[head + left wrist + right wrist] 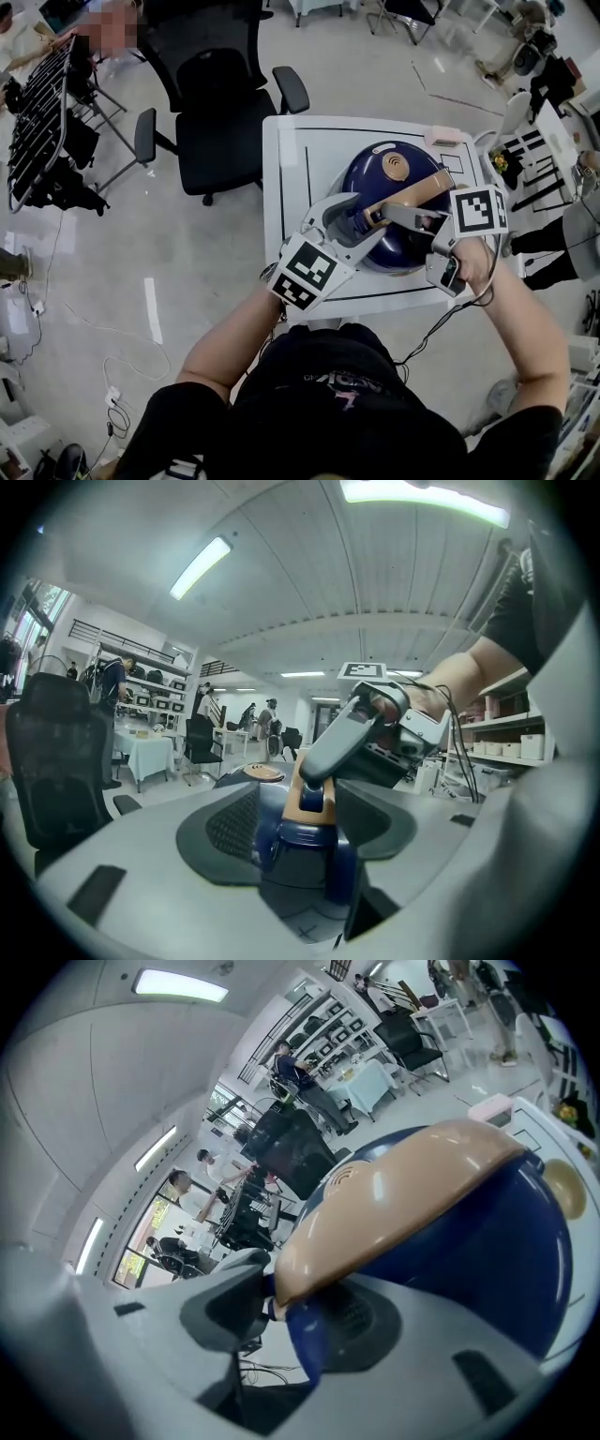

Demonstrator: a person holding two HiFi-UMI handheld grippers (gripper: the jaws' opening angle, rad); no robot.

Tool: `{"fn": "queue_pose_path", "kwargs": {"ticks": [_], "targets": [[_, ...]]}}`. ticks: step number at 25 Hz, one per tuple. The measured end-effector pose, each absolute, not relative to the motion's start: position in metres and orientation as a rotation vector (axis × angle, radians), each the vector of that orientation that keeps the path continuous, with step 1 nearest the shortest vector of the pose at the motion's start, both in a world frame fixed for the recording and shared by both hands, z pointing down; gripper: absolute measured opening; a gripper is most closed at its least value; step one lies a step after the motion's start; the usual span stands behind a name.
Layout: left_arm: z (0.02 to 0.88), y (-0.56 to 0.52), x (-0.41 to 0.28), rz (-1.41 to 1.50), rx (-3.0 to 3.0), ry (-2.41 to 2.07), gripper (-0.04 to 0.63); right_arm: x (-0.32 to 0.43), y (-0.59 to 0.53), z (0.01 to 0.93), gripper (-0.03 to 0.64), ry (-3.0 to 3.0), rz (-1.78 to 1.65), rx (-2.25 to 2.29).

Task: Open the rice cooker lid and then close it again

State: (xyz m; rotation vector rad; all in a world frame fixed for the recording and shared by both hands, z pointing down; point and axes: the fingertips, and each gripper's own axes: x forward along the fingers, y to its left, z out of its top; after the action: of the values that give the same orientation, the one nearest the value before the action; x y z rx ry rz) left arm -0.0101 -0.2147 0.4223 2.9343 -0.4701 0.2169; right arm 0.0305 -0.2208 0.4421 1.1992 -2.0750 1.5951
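Note:
A dark blue rice cooker point(375, 178) with a tan handle point(417, 192) stands on a small white table point(286, 187), its lid down. My left gripper point(361, 223) comes in from the lower left. In the left gripper view its jaws point(305, 841) close on the blue front latch point(300, 850) below the handle's end point(305, 803). My right gripper point(398, 217) reaches in from the right, and one of its fingers point(342, 738) lies over that handle. Its jaws point(286, 1321) grip the near end of the tan handle point(394, 1194), with the cooker body point(487, 1260) beyond.
A black office chair point(220, 112) stands just behind the table at the left. A drying rack point(37, 122) is at the far left, and cables point(103, 375) run over the floor. A pink object point(442, 139) lies at the table's back right. Desks and clutter point(544, 141) crowd the right side.

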Motion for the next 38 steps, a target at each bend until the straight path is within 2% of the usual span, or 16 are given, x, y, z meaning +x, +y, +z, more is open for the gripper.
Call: {"fn": "queue_pose_path", "kwargs": {"ticks": [5,38], "targets": [[0.423,-0.211,-0.004,0.232,2.940,-0.464,0.233,0.034,-0.218,0.443,0.183,-2.070,1.624,1.183],[0.432,-0.211,0.008,0.341,2.942,-0.558,0.216,0.021,-0.222,0.444,0.129,-2.103,1.856,0.981]]}}
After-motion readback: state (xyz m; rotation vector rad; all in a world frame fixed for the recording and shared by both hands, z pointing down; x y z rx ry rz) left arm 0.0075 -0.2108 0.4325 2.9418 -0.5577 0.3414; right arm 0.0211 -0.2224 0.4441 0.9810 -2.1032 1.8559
